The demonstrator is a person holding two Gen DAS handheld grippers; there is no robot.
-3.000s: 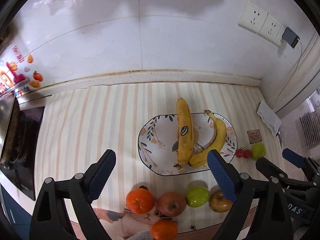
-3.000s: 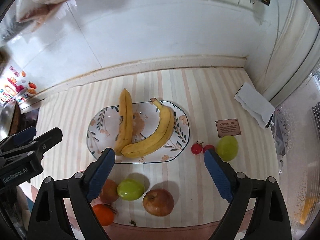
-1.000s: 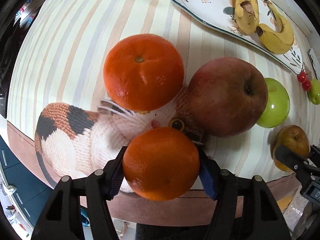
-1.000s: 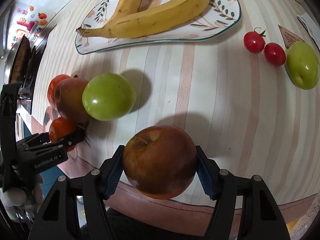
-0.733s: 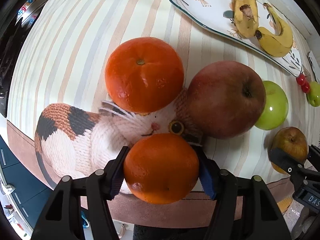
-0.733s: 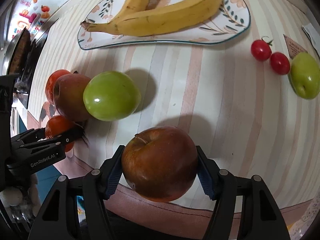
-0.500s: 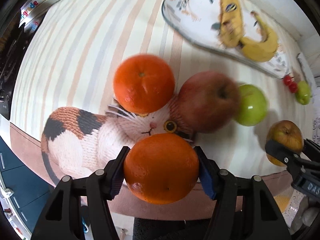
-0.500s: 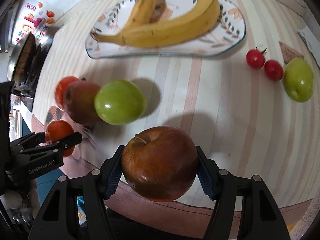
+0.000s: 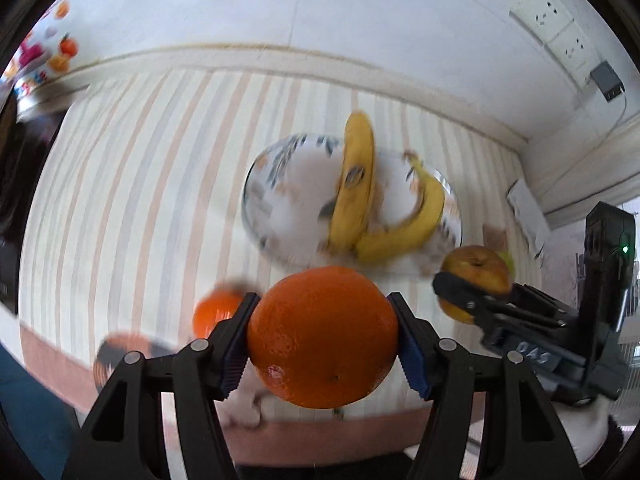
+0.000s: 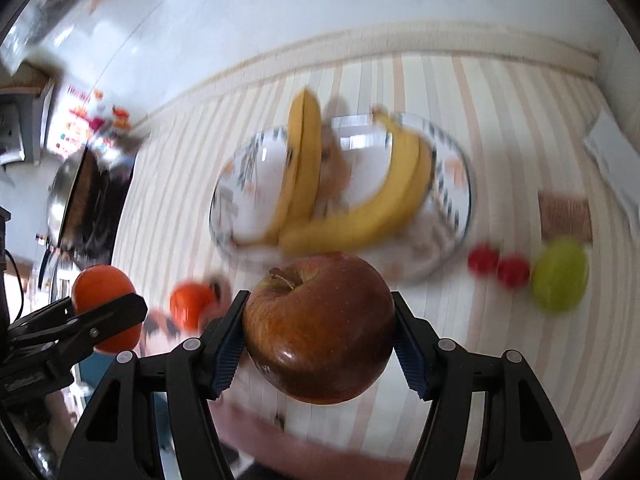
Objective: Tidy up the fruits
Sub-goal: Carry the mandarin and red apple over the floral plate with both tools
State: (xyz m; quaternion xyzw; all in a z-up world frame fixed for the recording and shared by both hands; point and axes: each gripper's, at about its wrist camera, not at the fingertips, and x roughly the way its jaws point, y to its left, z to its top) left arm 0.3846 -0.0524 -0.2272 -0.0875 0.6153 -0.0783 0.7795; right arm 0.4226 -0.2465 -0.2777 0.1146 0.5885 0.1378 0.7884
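Note:
My left gripper (image 9: 322, 340) is shut on an orange (image 9: 322, 336) and holds it raised above the counter's front edge. My right gripper (image 10: 318, 334) is shut on a red apple (image 10: 318, 328), also raised. The oval patterned plate (image 9: 276, 200) lies ahead with two bananas (image 9: 356, 188) on it; it also shows in the right wrist view (image 10: 248, 184) with the bananas (image 10: 360, 208). A second orange (image 9: 216, 312) rests on the counter. From the left wrist view the right gripper (image 9: 472, 292) with its apple (image 9: 476, 270) is at right.
Two cherry tomatoes (image 10: 498, 266) and a green fruit (image 10: 560, 276) lie right of the plate, by a brown card (image 10: 564, 210). A cat-pattern mat (image 9: 120, 354) lies at the front edge. A stove (image 10: 84, 200) is at left. The wall with sockets (image 9: 556, 36) is behind.
Both grippers have lifted their fruit off the counter and tilted up toward the plate. The view is blurred with motion. The other apple and green apple are hidden now.

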